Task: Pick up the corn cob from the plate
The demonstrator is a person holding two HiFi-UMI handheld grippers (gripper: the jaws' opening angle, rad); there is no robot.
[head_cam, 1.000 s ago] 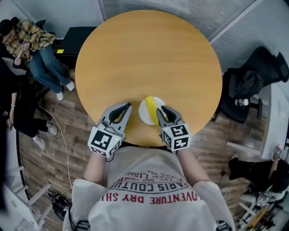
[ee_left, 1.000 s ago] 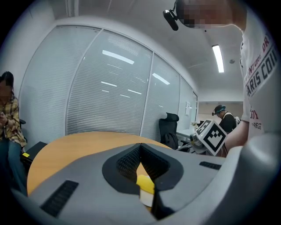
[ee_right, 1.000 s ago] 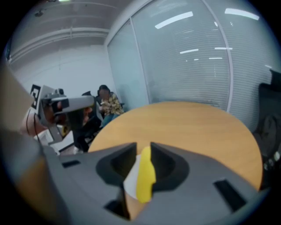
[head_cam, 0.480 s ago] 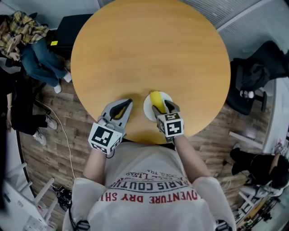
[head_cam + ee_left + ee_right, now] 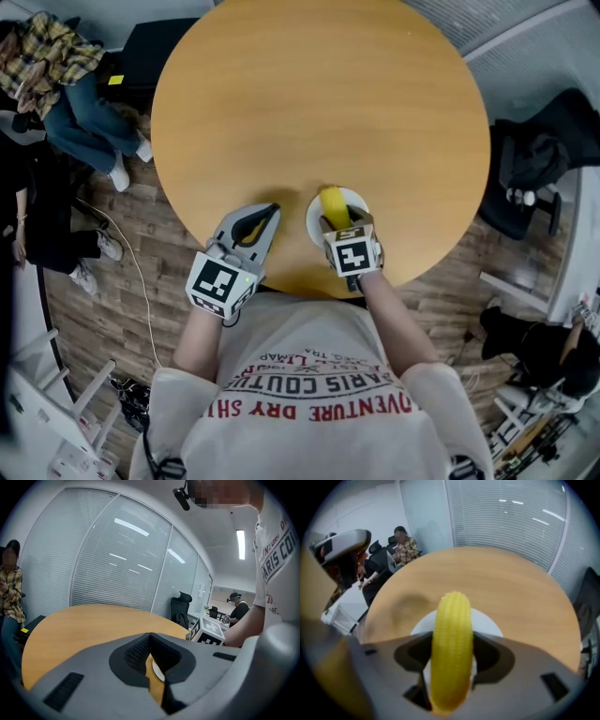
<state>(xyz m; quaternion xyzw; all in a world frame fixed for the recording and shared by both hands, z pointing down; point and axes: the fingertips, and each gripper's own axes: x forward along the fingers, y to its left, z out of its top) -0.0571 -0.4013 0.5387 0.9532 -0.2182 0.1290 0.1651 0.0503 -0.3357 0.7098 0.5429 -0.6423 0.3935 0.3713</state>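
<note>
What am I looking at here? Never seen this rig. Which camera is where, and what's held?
No robot: a person holds a two-jaw gripper in each hand. The top-down picture comes from a camera on the person's head; the other two come from cameras riding on each gripper, looking along its jaws. On the round wooden table sits a white plate with a yellow corn cob. The left gripper is shut on nothing, beside the plate. The right gripper points down over the plate; its jaws are opening, with the cob between them, not yet gripped.
</note>
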